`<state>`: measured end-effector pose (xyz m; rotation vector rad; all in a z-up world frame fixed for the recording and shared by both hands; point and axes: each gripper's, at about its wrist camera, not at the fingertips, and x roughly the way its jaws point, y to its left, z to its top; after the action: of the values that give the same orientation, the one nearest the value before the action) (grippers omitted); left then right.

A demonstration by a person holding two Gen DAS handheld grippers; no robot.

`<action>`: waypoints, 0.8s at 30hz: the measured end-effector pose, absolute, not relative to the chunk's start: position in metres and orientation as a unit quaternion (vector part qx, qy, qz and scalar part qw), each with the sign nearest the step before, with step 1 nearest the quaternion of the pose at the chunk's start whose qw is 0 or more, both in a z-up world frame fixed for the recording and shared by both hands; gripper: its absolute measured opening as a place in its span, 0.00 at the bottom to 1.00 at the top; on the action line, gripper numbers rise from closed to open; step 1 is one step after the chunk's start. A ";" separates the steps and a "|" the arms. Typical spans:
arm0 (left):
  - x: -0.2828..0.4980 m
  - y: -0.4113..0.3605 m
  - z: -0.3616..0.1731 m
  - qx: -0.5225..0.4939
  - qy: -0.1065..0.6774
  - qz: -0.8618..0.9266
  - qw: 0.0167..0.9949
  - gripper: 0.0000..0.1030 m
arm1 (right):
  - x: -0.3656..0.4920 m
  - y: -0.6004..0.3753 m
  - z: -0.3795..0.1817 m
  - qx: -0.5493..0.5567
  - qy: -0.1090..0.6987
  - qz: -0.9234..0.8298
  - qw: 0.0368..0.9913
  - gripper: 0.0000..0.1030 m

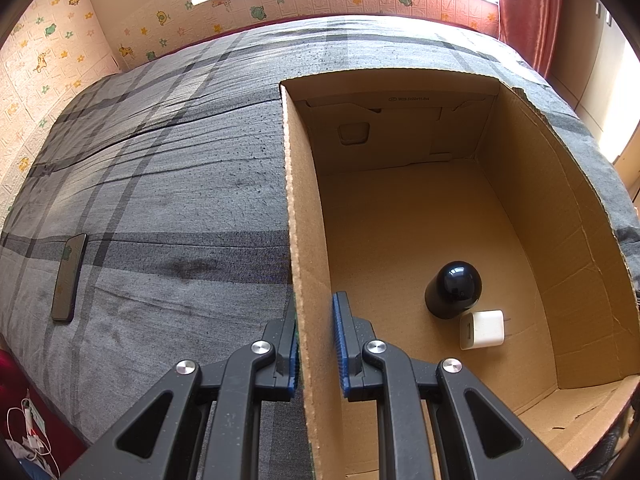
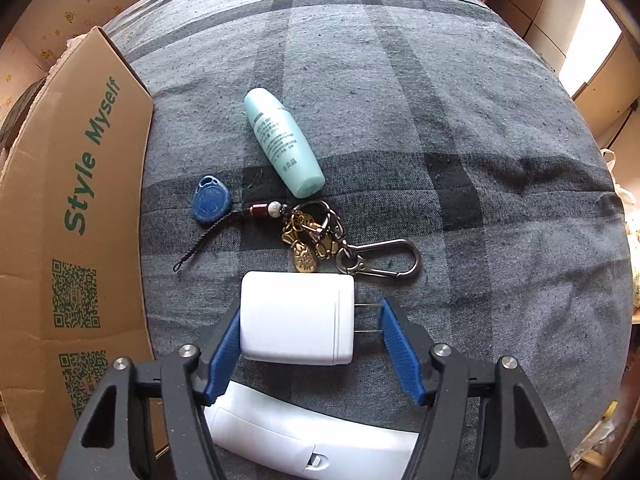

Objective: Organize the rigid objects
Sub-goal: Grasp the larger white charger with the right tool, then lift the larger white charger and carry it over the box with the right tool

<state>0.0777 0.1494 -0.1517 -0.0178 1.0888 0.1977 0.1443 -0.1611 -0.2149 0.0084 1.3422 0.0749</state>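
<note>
**Left gripper clamped on the box wall, right gripper around a white charger**

My left gripper (image 1: 316, 344) is pinched on the left wall of the cardboard box (image 1: 304, 240), one blue pad outside and one inside. Just past its inner finger, on the box floor, lie a small white plug adapter (image 1: 482, 330) and, touching it on the far side, a black round-topped cylinder (image 1: 453, 290). Out to the left of this gripper, well apart on the grey plaid bed (image 1: 180, 200), lies a dark phone (image 1: 69, 278).

My right gripper (image 2: 310, 340) straddles a white charger (image 2: 298, 318): the left pad touches its flat end, the right pad stands at the tips of its prongs; I cannot tell whether it presses yet. Beneath this gripper lies a long white device (image 2: 304, 440). Just beyond the charger sits a bunch of keys (image 2: 320, 240) with a carabiner, a blue fob (image 2: 210, 201) to their left, and farther on a teal bottle (image 2: 282, 142). The box's printed outer side rises to the left.
</note>
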 end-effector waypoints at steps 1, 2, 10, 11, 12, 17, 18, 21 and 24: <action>0.078 0.150 -0.152 -0.009 0.517 0.094 0.851 0.15 | 0.143 -0.162 -0.214 0.005 0.621 0.035 0.783 0.68; 0.078 0.149 -0.152 -0.008 0.517 0.094 0.851 0.15 | 0.142 -0.163 -0.211 0.006 0.619 0.036 0.784 0.68; 0.078 0.150 -0.151 -0.008 0.517 0.094 0.851 0.15 | 0.137 -0.164 -0.189 -0.008 0.608 0.043 0.793 0.68; 0.078 0.149 -0.152 -0.008 0.517 0.094 0.851 0.15 | 0.136 -0.163 -0.185 -0.010 0.606 0.044 0.794 0.68; 0.078 0.150 -0.152 -0.008 0.517 0.094 0.851 0.15 | 0.136 -0.163 -0.181 -0.010 0.604 0.045 0.796 0.68; 0.078 0.149 -0.151 -0.008 0.517 0.094 0.851 0.15 | 0.138 -0.155 -0.158 -0.015 0.592 0.059 0.804 0.68; 0.078 0.149 -0.151 -0.008 0.517 0.094 0.851 0.15 | 0.139 -0.153 -0.154 -0.016 0.591 0.063 0.804 0.68; 0.078 0.149 -0.151 -0.008 0.517 0.094 0.851 0.15 | 0.139 -0.148 -0.140 -0.022 0.582 0.075 0.809 0.68; 0.077 0.149 -0.150 -0.009 0.516 0.094 0.851 0.15 | 0.138 -0.140 -0.126 -0.026 0.572 0.086 0.815 0.68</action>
<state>0.0773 0.1490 -0.1502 -0.0182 1.0871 0.1979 0.1384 -0.1399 -0.1264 -0.0551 1.2200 0.1841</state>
